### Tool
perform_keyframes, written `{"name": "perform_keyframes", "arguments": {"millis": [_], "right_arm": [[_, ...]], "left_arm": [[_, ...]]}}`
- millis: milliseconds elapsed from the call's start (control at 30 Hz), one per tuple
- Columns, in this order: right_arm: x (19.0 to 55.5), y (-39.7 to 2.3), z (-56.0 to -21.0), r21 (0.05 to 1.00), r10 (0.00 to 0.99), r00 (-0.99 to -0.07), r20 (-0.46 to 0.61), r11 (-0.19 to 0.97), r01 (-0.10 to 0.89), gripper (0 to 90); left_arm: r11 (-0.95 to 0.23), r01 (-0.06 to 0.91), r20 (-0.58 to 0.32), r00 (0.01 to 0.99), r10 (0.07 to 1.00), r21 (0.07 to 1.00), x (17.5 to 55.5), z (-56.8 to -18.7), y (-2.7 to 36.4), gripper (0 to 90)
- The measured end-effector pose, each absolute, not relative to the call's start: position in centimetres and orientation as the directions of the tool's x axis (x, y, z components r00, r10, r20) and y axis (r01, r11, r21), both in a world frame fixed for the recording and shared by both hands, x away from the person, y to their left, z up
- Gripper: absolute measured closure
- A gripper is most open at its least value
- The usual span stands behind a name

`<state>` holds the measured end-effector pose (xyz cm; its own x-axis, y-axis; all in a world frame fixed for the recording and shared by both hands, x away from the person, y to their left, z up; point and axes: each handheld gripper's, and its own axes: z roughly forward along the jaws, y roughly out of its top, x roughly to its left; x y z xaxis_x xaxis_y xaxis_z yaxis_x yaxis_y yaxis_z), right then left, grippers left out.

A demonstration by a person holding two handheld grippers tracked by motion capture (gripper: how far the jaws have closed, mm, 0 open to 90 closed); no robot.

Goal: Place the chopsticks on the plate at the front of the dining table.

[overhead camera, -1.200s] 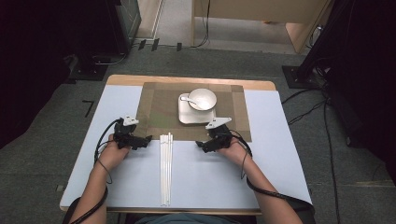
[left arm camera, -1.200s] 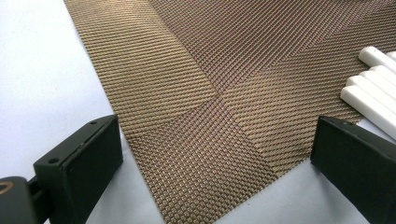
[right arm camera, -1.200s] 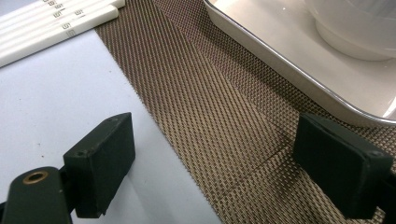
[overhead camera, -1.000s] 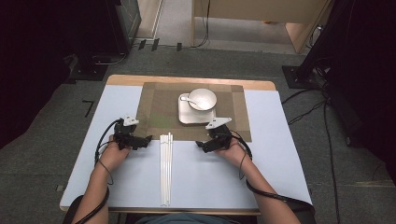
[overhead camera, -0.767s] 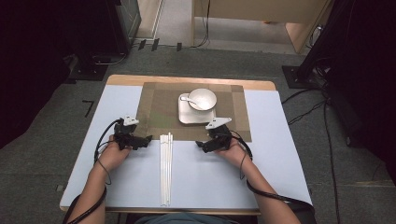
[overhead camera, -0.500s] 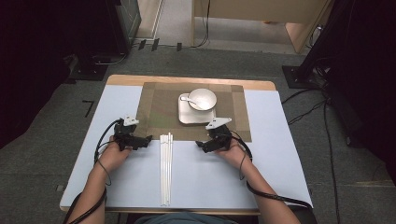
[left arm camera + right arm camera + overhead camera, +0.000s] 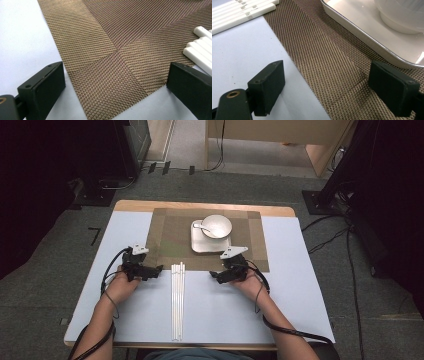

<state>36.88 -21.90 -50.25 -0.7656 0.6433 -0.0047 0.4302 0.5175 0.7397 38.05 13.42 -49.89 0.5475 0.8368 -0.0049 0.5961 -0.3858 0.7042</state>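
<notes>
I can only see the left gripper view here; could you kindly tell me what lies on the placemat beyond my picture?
Observer: A square tray sits on the placemat, carrying a white bowl.
Operator: Thank you. Is anything inside the bowl?
Observer: A spoon rests in it, handle over the rim.
Operator: And where is the right gripper?
Observer: The right gripper is open, empty, at the placemat's near edge, right of the chopsticks.

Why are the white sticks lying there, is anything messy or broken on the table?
Nothing looks broken or spilled. The white chopsticks lie straight, side by side, tips touching the woven placemat. The bowl with its spoon sits on the square plate. The left gripper and right gripper are open, holding nothing.
</notes>
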Motion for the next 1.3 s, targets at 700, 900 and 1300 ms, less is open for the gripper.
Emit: {"name": "perform_keyframes", "arguments": {"millis": [700, 900, 1300], "right_arm": [[36.3, -21.7, -49.6, 0.726, 0.725, -0.685, 0.071, 0.434, 0.533, 23.6], [36.1, -20.9, -49.3, 0.730, 0.719, -0.692, 0.066, 0.438, 0.525, 23.6], [36.0, -20.0, -49.1, 0.742, 0.714, -0.696, 0.078, 0.425, 0.519, 24.9]], "left_arm": [[-0.389, 0.597, -0.003, 0.548, 0.836, 0.702, 38.1, -49.9, 13.4, 1.1], [-0.389, 0.597, -0.002, 0.548, 0.837, 0.702, 38.1, -49.9, 13.3, 0.8], [-0.387, 0.597, -0.005, 0.548, 0.836, 0.703, 38.2, -49.9, 13.3, 0.4]]}}
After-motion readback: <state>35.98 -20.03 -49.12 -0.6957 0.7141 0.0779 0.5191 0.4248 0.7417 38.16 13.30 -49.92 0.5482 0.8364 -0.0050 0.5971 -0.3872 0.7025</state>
